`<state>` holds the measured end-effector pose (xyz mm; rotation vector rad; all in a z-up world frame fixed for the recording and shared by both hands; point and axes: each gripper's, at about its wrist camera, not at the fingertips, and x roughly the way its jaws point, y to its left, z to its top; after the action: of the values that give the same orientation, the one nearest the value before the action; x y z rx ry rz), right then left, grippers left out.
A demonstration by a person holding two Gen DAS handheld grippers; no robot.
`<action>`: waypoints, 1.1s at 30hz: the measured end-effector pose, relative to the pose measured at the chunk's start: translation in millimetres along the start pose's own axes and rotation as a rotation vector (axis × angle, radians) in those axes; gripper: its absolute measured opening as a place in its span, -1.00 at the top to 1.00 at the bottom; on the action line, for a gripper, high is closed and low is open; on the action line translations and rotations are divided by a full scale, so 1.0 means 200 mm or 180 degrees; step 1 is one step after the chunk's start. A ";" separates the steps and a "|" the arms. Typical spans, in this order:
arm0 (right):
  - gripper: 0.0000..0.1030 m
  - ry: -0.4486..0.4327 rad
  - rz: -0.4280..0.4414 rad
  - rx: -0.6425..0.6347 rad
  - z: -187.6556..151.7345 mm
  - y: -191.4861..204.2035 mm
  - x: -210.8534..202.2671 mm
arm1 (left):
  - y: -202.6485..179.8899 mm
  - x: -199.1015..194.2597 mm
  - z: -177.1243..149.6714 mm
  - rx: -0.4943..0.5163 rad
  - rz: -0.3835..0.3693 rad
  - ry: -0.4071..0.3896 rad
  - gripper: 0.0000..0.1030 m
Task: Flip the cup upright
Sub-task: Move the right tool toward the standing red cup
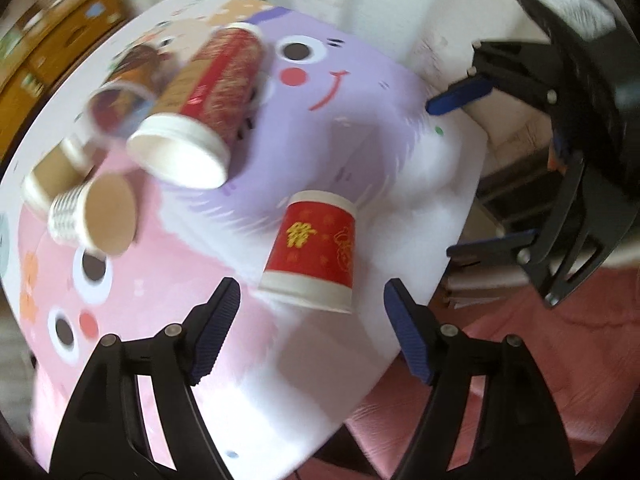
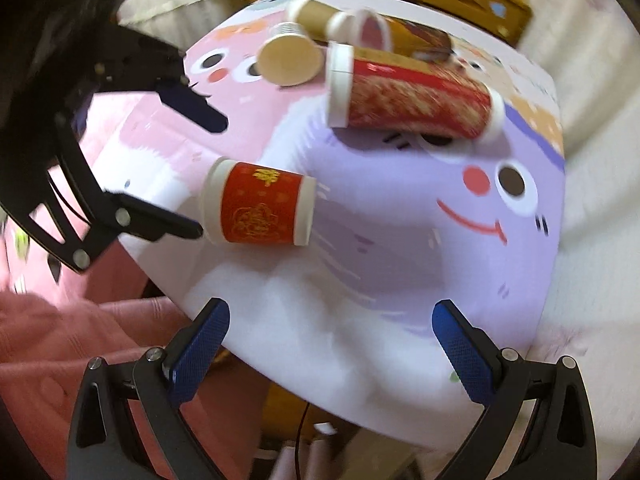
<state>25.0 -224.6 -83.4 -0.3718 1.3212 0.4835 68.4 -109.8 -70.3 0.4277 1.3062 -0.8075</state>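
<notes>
A red paper cup (image 1: pixel 314 250) with gold print stands upside down, rim down, on the pink and purple table mat (image 1: pixel 200 280). It also shows in the right wrist view (image 2: pixel 260 208). My left gripper (image 1: pixel 312 300) is open and empty, its fingertips either side of the cup's rim, just short of it. It shows in the right wrist view (image 2: pixel 200 178) beside the cup. My right gripper (image 2: pixel 330 320) is open and empty over the mat's near edge, apart from the cup. It shows at the right in the left wrist view (image 1: pixel 440 176).
A tall red and gold stack of cups (image 1: pixel 208 96) lies on its side at the back. Beside it lie a ribbed cup (image 1: pixel 94 212), a brown cup stack (image 1: pixel 52 172) and a brown printed stack (image 1: pixel 124 92). A pink cloth (image 1: pixel 540 360) lies past the table edge.
</notes>
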 end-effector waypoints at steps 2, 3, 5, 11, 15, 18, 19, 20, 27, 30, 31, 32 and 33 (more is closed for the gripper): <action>-0.99 -0.0019 -0.0014 -0.0208 0.02 0.04 0.00 | 0.04 -0.06 -0.06 -0.0263 0.0008 -0.0081 -0.40; -0.99 -0.0034 -0.0023 -0.0337 0.03 0.06 0.01 | 0.05 -0.08 -0.09 -0.0410 -0.0003 -0.0131 -0.41; -0.99 -0.0059 -0.0064 -0.0602 0.05 0.11 0.00 | 0.09 -0.13 -0.16 -0.0744 -0.0012 -0.0247 -0.41; -0.99 -0.0020 -0.0265 -0.1430 0.09 0.26 0.04 | 0.15 -0.17 -0.33 -0.1615 0.0020 -0.0481 -0.41; -0.99 0.0088 -0.0316 -0.1988 0.12 0.36 0.08 | 0.17 -0.16 -0.45 -0.2100 0.0095 -0.0502 -0.41; -0.99 0.0137 -0.0402 -0.2316 0.13 0.42 0.12 | 0.18 -0.14 -0.53 -0.2370 0.0079 -0.0530 -0.41; -0.99 0.0156 -0.0432 -0.2438 0.13 0.45 0.13 | 0.18 -0.13 -0.56 -0.2499 0.0059 -0.0532 -0.41; -0.99 0.0176 -0.0458 -0.2578 0.14 0.47 0.15 | 0.18 -0.12 -0.59 -0.2575 0.0044 -0.0539 -0.41; -0.99 0.0280 -0.0476 -0.3200 0.14 0.56 0.27 | 0.19 -0.08 -0.75 -0.2947 0.0080 -0.0467 -0.41; -0.99 0.0360 -0.0479 -0.3397 0.12 0.58 0.34 | 0.20 -0.07 -0.81 -0.3084 0.0072 -0.0440 -0.41; -0.99 0.0383 -0.0469 -0.3452 0.11 0.58 0.35 | 0.21 -0.07 -0.82 -0.3117 0.0068 -0.0436 -0.41; -0.98 0.0398 -0.0458 -0.3489 0.11 0.59 0.37 | 0.21 -0.07 -0.83 -0.3147 0.0069 -0.0429 -0.41; -0.96 0.0425 -0.0456 -0.3531 0.11 0.59 0.38 | 0.22 -0.07 -0.84 -0.3167 0.0071 -0.0426 -0.41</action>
<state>-7.2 -103.1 -151.9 -1.4184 1.0315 1.0623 -15.1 39.4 -104.0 -0.3983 1.4003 -0.0940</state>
